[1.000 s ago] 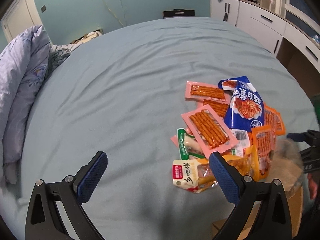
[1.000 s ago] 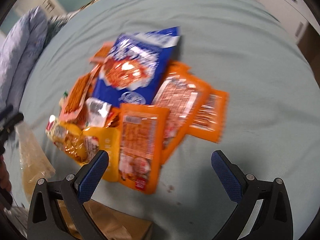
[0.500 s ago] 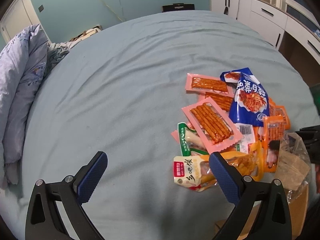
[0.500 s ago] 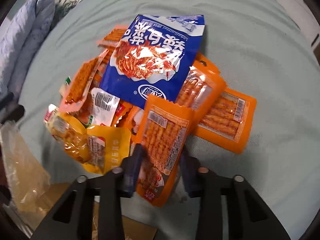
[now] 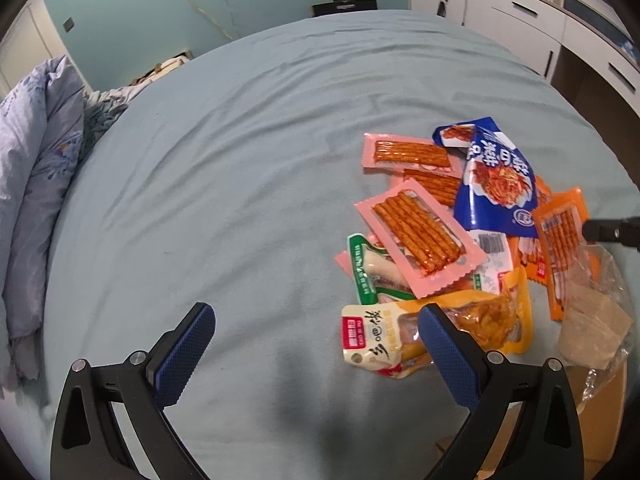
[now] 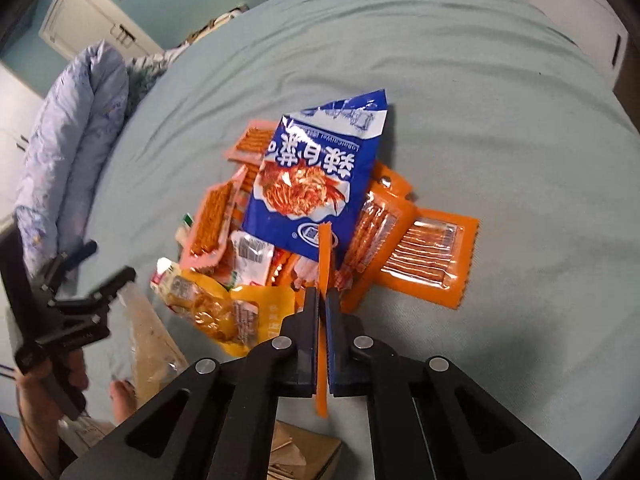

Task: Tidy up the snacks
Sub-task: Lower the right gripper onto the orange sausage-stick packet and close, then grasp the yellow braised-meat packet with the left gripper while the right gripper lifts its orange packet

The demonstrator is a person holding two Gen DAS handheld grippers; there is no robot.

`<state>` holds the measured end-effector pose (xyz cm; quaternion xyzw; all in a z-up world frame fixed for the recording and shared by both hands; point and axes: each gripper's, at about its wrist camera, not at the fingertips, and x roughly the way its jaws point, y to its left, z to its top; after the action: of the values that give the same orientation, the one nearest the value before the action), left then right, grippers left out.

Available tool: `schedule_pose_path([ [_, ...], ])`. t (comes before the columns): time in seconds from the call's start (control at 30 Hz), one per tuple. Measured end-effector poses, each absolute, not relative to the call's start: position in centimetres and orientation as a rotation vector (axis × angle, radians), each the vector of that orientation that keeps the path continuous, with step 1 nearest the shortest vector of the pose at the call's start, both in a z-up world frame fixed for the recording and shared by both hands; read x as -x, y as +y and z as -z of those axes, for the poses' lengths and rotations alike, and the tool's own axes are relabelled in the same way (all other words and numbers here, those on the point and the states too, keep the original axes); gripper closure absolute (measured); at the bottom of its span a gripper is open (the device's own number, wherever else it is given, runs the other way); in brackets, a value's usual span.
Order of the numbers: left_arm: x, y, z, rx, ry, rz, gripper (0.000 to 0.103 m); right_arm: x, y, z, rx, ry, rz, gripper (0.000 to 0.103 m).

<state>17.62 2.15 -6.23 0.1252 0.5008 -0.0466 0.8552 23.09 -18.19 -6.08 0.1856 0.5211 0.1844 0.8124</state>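
"辣白菜" upside down on blue packet [image 6: 316, 176]

I see a bed [image 5: 248, 152] under a pale blue-green sheet. A heap of snack packets [image 5: 460, 240] lies on its near right part, a clear plastic bag [image 5: 596, 320] just beside them, and a bunched lilac duvet [image 5: 36, 184] along its left edge.

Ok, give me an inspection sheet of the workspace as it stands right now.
Surface: light blue bedsheet, wrinkled.
Job's things: snack pile with blue bag on top; orange packet lifted edge-on.
Clutter: clear plastic bag, cardboard box at the bed edge.
Grippers: right gripper shut on the orange packet; left gripper open over the sheet.
Cables: wall cord.
Surroundings: quilt, white cabinets.
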Motion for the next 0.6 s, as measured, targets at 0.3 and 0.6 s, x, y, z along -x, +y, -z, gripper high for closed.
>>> schedule_pose_path([
  [0.3, -18.4, 1.6, 6.6, -0.256, 1.057, 0.155, 0.000, -22.3, -19.9, 4.5, -0.487, 1.009, -0.377, 0.102],
  [0.6, -18.0, -1.9, 7.6, -0.440, 1.055, 0.416, 0.000, -22.3, -20.3, 4.8, -0.501, 1.026, -0.369, 0.102],
])
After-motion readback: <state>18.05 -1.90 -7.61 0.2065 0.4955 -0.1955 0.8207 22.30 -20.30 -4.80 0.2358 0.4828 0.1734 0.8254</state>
